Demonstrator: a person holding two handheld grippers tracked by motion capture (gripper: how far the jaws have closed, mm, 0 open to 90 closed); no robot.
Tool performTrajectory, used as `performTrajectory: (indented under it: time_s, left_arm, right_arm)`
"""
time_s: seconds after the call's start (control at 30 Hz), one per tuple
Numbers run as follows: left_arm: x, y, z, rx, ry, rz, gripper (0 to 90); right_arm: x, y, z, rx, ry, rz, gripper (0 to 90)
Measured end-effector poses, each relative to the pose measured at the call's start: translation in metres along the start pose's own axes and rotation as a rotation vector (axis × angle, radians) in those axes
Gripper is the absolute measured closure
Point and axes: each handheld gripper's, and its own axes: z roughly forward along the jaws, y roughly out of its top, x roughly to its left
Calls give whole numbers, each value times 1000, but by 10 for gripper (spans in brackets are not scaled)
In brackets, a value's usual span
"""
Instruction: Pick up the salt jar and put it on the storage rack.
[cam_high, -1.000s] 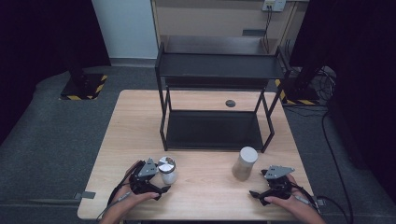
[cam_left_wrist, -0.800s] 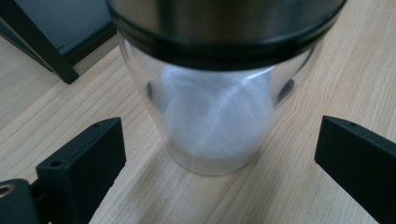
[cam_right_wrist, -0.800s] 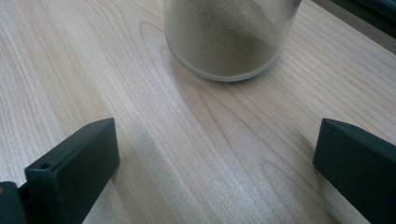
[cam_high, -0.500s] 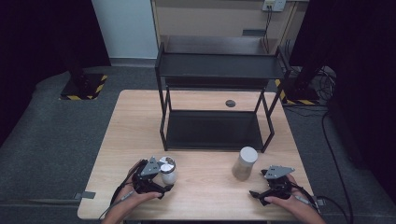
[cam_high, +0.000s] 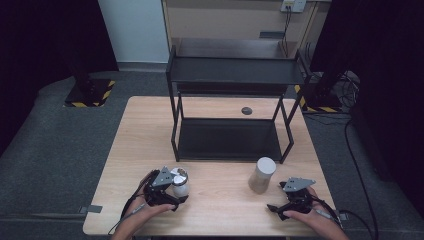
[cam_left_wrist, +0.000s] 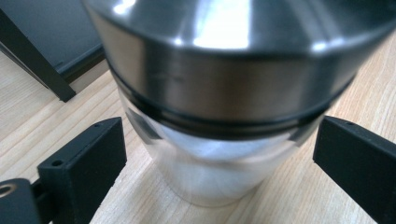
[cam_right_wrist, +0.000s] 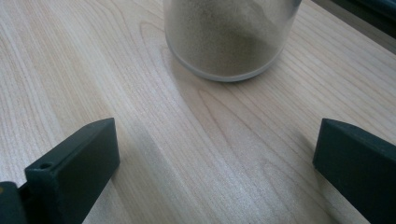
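At the near left of the table (cam_high: 135, 150), the left tongs (cam_high: 176, 192) sit spread around a steel-lidded glass jar (cam_high: 179, 181), which stands upright on the wood; in the left gripper view the jar (cam_left_wrist: 224, 93) looms between the two black jaws, with a sliver of gap showing on each side, so the jaws flank it but do not yet look pressed against the glass. The jar's long axis runs straight up, across the line of the jaws, and a plain squeeze at the body below the metal lid seems to be all that the coming move needs. Just beyond the jar, toward the far side, stands the black two-tier rack (cam_high: 235, 75), its near-left leg close by and its lower shelf open to the front; if the jar is bound for that shelf, the leg and the upper tier are the things to clear. A small dark disc (cam_high: 246, 110) lies on the table behind the rack. Farther right, a second jar with a pale lid (cam_high: 262, 175) stands upright, well apart from the first. At the near right, the right tongs (cam_high: 276, 209) rest low on the table, spread and empty, with this powder-filled jar (cam_right_wrist: 231, 37) a little ahead of the jaws.
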Motion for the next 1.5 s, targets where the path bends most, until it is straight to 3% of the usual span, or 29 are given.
performTrajectory:
  time_s: [0.33,0.83,1.23,1.5]
  left_arm:
    - [4,-4,-1,-40,1,-32,65]
    - [4,-5,3,-65,-2,-42,135]
    - [5,-8,3,-83,2,-45,230]
    - [4,-5,4,-73,-4,-25,288]
  right_arm:
    - [0,0,0,0,0,0,14]
    - [0,0,0,0,0,0,14]
    - [0,0,0,0,0,0,14]
    - [0,0,0,0,0,0,14]
